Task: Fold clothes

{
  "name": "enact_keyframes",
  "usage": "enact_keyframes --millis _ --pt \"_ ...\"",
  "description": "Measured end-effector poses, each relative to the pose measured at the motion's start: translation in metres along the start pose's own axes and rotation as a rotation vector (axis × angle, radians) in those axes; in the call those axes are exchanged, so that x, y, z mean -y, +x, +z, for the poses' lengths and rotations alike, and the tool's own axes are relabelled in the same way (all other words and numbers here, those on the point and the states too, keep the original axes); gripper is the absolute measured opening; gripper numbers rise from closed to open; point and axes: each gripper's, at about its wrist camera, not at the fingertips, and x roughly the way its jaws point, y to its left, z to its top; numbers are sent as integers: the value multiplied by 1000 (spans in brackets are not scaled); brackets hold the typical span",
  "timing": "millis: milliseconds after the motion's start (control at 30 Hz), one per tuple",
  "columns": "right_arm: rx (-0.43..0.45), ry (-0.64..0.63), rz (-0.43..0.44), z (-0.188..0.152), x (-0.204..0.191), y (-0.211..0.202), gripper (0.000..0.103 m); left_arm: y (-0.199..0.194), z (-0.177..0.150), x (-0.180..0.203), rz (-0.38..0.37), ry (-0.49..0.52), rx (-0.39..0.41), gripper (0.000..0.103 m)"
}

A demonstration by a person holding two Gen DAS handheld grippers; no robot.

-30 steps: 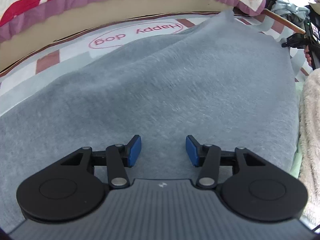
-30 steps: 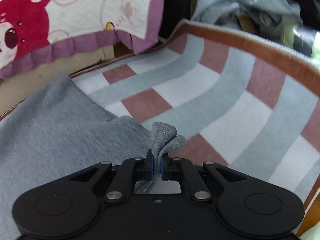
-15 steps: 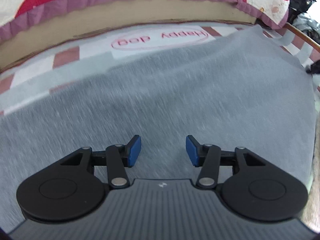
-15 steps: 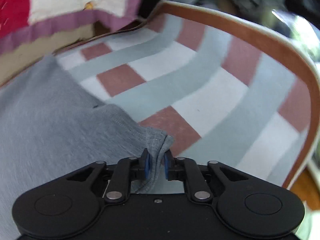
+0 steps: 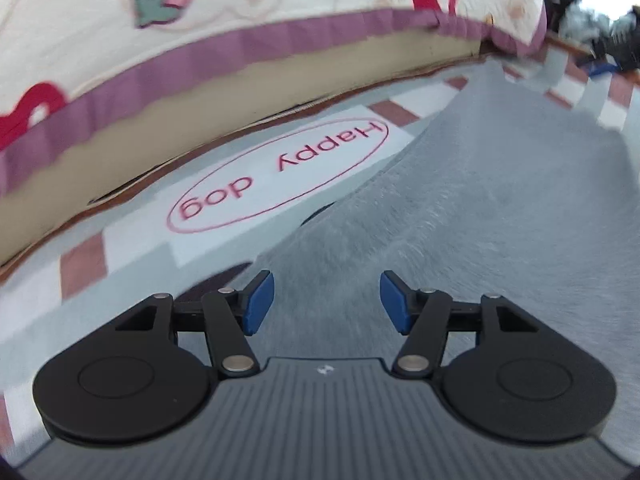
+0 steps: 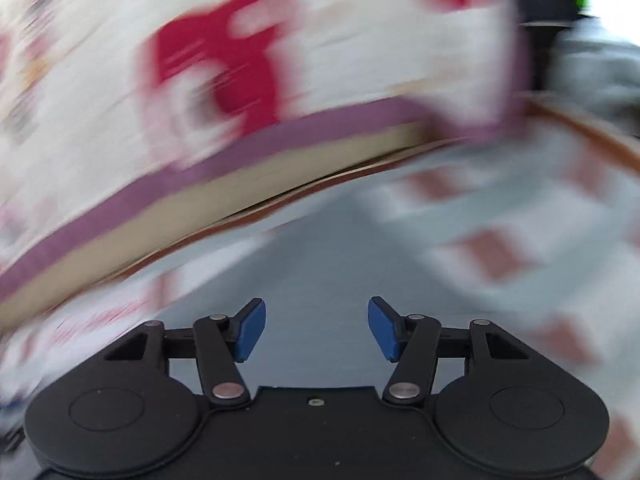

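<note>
A grey garment [image 5: 500, 216] lies spread flat on a checked mat [image 5: 132, 240]. My left gripper [image 5: 326, 300] hovers over the garment's left edge, its jaws opening, nothing between the blue pads [image 5: 260, 300]. In the blurred right wrist view the same grey garment [image 6: 320, 264] stretches ahead below my right gripper [image 6: 316, 328], whose jaws are opening with nothing between them; the fabric lies under it, released.
The mat carries a red "Happy dog" oval [image 5: 280, 176] and brown, white and grey squares. A quilt with red prints and a purple border [image 5: 240, 52] hangs over a beige edge [image 5: 200, 120] behind the mat. Dark clutter [image 5: 600, 40] sits at the far right.
My right gripper let go of the garment's corner and swung left and up, opening wide. My left gripper slid left to the garment's edge and opened a little more.
</note>
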Motion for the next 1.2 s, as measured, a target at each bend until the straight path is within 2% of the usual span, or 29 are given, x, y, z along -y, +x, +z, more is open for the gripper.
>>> enact_keyframes --millis 133,233,267,300,333,367,433,500,533,633,733,833,933,1033,1100,1133,1167,1200 --pt "-126 -337 138 -14 -84 56 62 25 5 -4 42 -34 -77 47" --pt "-189 -441 178 -31 -126 91 62 34 -3 -10 114 -34 -84 43" --pt "-200 -454 174 -35 -134 103 61 35 -4 -14 137 -47 -74 43" --pt "-209 -467 134 -35 -140 113 60 35 -5 -20 158 -65 -61 44" --pt "-215 -483 48 -33 -143 126 60 34 -5 -26 181 -89 -50 44" --pt "-194 -475 -26 -27 -140 136 70 33 -5 -33 204 -116 -40 44" --pt "-122 -406 -131 -9 -125 145 69 27 -6 -48 194 -138 -16 44" --pt "-91 -311 -264 15 -100 150 65 19 -9 -61 139 -129 9 48" --pt "-84 -252 -293 28 -83 150 64 15 -12 -67 101 -120 19 50" --pt "-67 -73 -270 64 -26 142 66 12 -20 -72 2 -77 -1 58" --pt "-34 28 -254 91 21 134 69 13 -28 -74 -83 -23 -34 60" --pt "-38 161 -251 109 58 132 70 23 -34 -64 -104 28 -78 62" --pt "-86 290 -196 122 81 140 71 25 -39 -53 -83 49 -75 65" --pt "-143 237 -149 129 80 157 77 24 -40 -57 -104 21 -75 64" --pt "-134 148 -169 127 72 165 80 23 -40 -63 -93 -13 -72 49" --pt "-130 88 -186 122 68 170 86 23 -38 -67 -66 -75 -77 34" --pt "-126 14 -208 114 65 176 88 22 -36 -72 -39 -152 -86 26" --pt "-137 -54 -221 105 63 182 89 22 -34 -74 -19 -208 -92 22"
